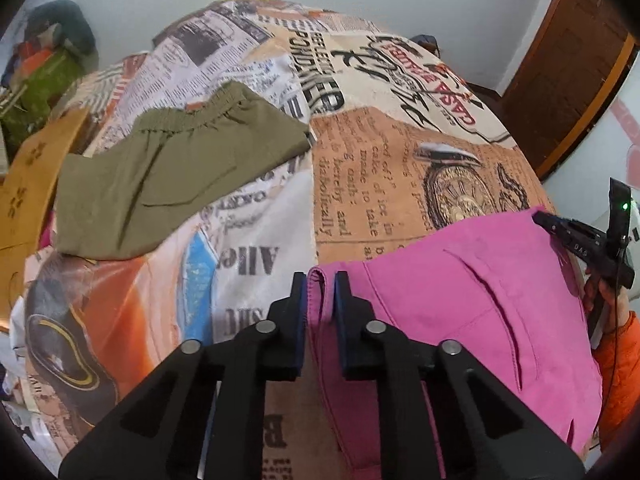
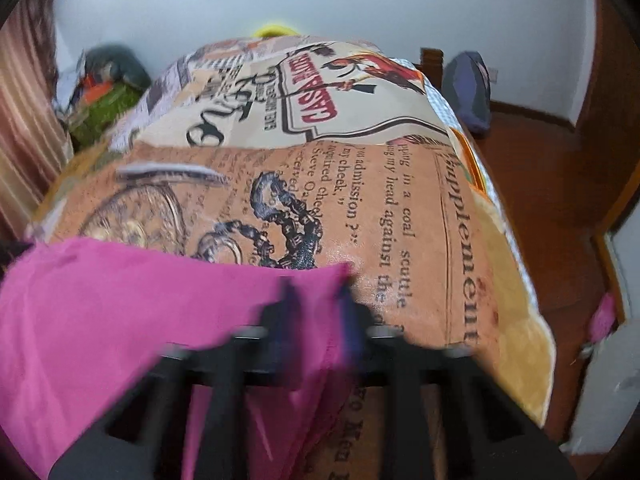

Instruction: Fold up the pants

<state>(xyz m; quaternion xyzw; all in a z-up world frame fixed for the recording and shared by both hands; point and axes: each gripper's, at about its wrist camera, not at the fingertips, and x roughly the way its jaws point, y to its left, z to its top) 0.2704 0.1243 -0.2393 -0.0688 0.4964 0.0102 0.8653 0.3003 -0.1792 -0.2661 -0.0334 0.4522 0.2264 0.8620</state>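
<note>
Everything I can read is printed on the newspaper-collage cloth covering the bed [image 2: 400, 240], most of it upside down to me. Toward the far right corner a red "CASA" [image 2: 320, 114] sits inside a black-outlined sign. On the orange panel near the right edge runs the heading "Supplement" [image 2: 464, 248], with lines beside it: "in a coal scuttle", "my head against the", "my cheek". From my left gripper's camera I make out "Alle" [image 1: 256, 258] in bold black on a white patch, and "hereby and diabolically" [image 1: 336, 188] on the orange panel.
</note>
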